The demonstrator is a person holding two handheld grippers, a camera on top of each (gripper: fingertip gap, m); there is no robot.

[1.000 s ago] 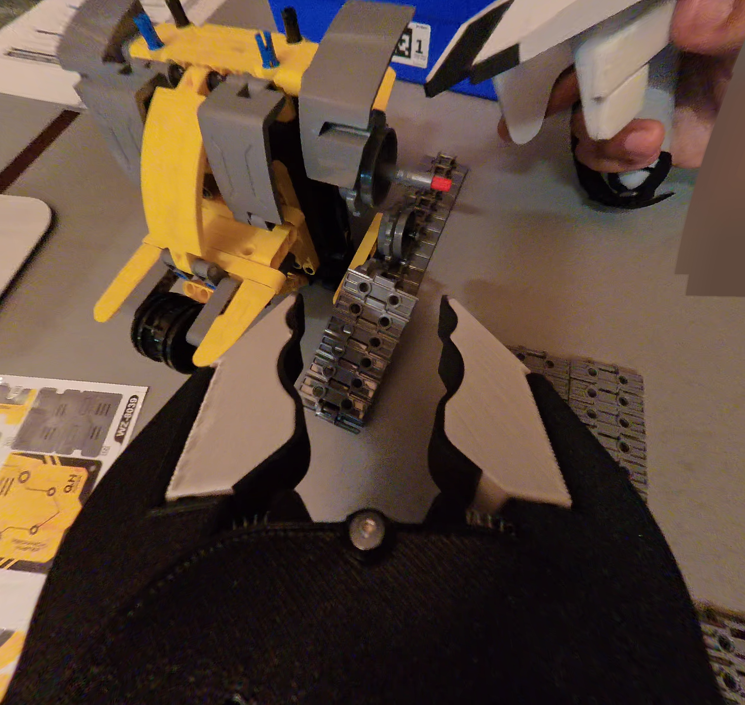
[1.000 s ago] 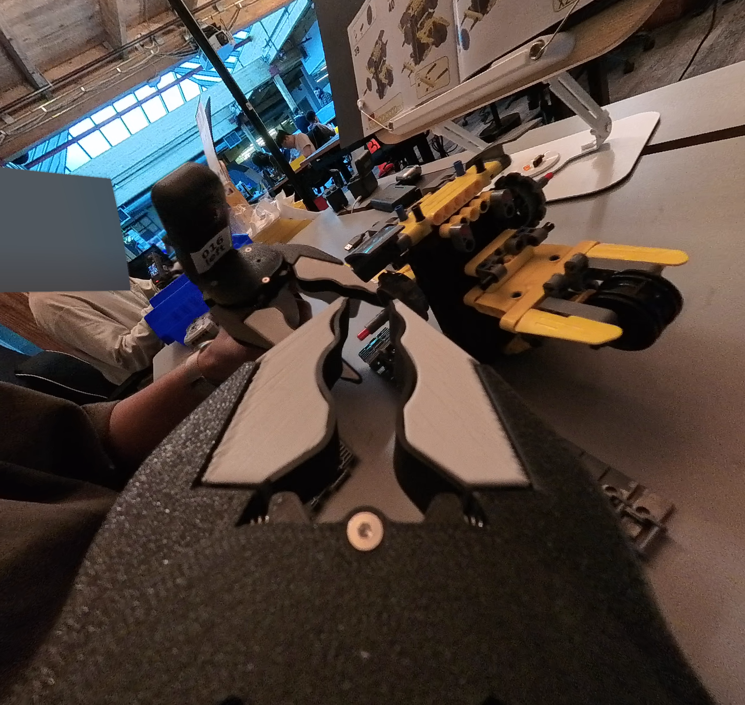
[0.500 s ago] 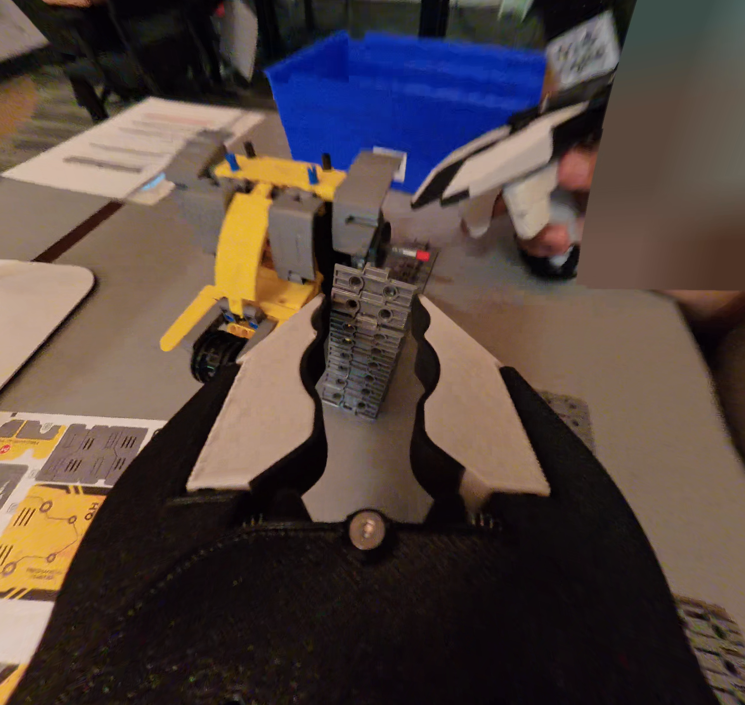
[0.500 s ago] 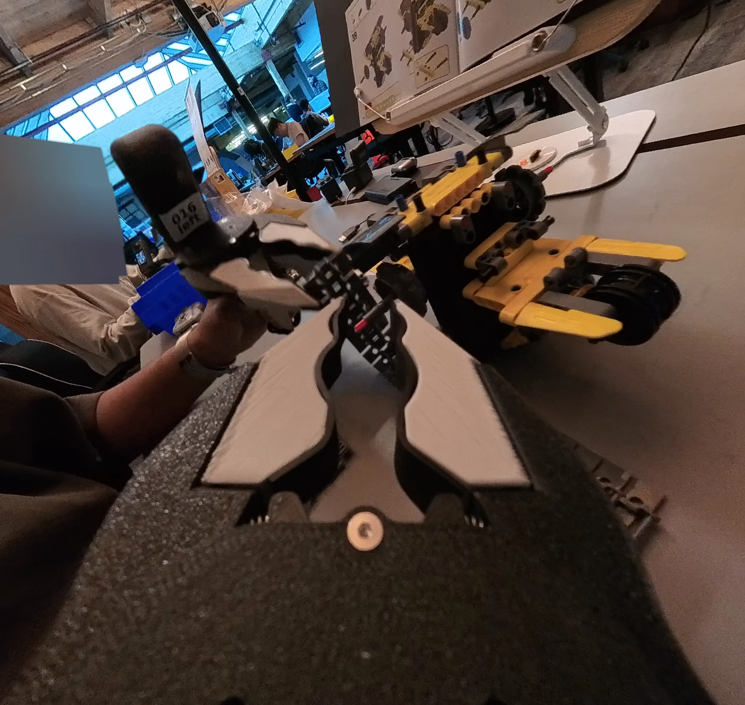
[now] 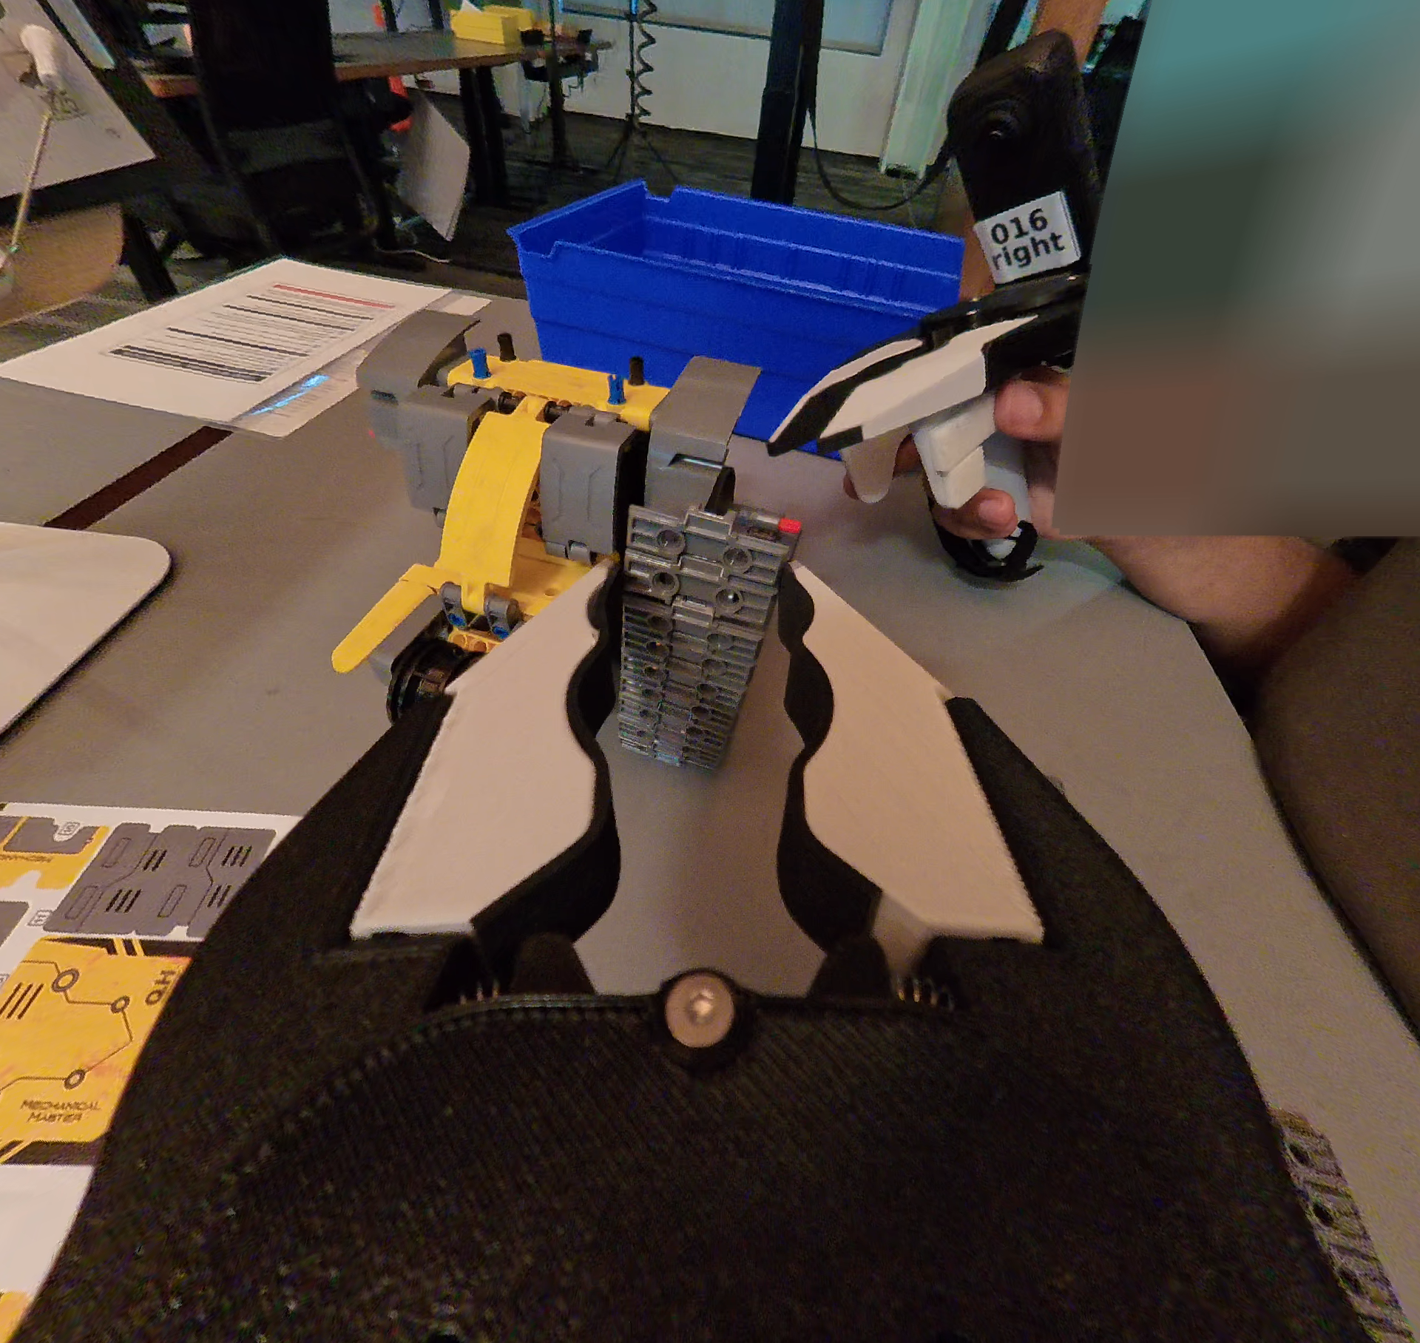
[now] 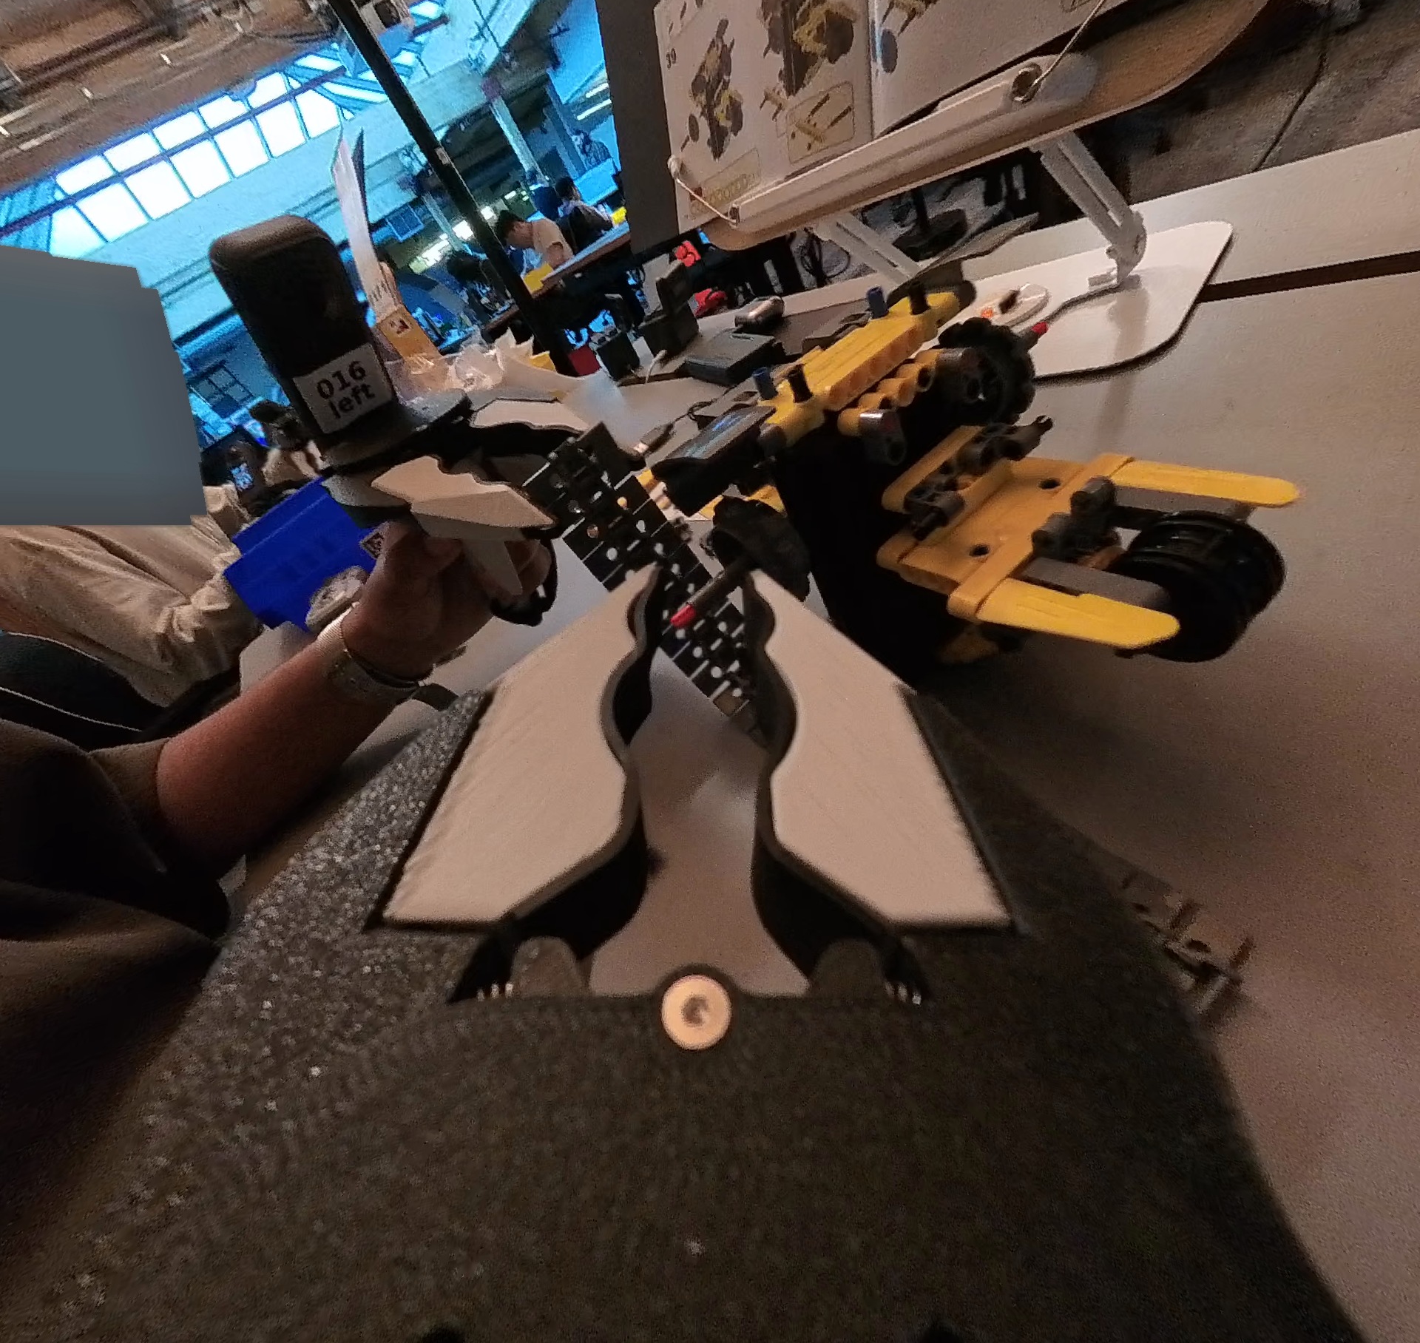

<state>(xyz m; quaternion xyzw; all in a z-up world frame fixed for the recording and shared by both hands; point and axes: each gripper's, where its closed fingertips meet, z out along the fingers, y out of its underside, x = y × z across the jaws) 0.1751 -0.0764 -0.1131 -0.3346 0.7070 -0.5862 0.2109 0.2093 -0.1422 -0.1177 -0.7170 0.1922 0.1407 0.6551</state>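
Partly claw-hidden [image 5: 695, 576] grey track [image 5: 691, 645]

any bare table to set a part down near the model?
Free: grey table between the right gripper and the near edge; also left, between the yellow-and-grey brick vehicle and white stand base. Crowded: centre, where the left gripper holds the grey track strip against the vehicle.

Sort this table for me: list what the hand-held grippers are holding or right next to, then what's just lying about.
In hand or close to it:
- grey track strip, clamped in the left hand-held gripper
- yellow and grey brick vehicle, where the strip's top end reaches
- right hand-held gripper, open, near the strip

Lying about:
- blue bin
- sticker sheet
- printed paper
- instruction booklet
- spare track strip
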